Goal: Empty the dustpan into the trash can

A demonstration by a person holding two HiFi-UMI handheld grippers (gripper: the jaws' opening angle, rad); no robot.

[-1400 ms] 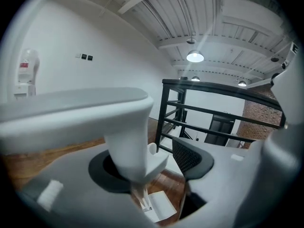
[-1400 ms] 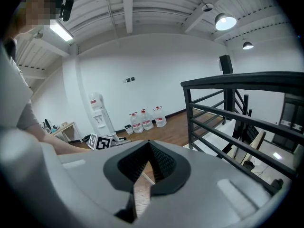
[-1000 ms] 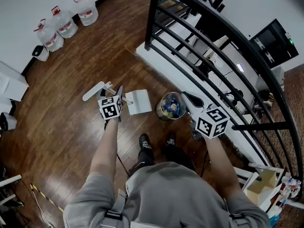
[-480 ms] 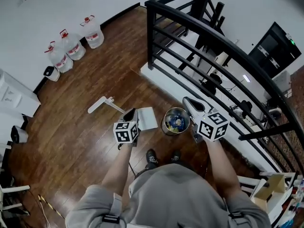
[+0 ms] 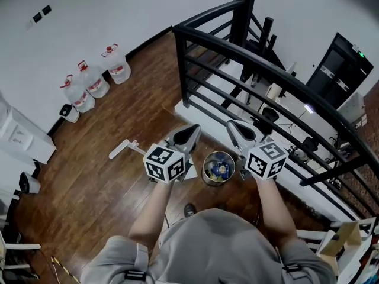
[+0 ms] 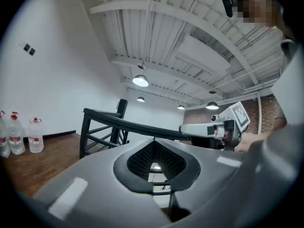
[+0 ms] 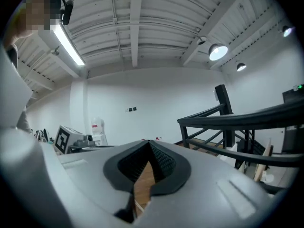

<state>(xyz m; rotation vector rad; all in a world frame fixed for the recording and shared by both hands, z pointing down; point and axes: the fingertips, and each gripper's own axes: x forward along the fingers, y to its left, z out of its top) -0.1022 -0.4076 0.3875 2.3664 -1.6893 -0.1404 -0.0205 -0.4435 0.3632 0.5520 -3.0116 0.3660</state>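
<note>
The left gripper (image 5: 190, 132) is held above the floor (image 5: 118, 206); its jaws have just closed, tips meeting, with nothing between them. The right gripper (image 5: 234, 129) is beside it, jaws also together and empty. Below and between them stands the trash can (image 5: 204, 169), containing coloured litter. The white dustpan (image 5: 190, 171) lies on the floor just left of the can, partly hidden by the left gripper.

Three water jugs (image 5: 95, 80) stand on the wood floor (image 5: 89, 176) by the wall; a black railing (image 5: 244, 7) curves nearby.
</note>
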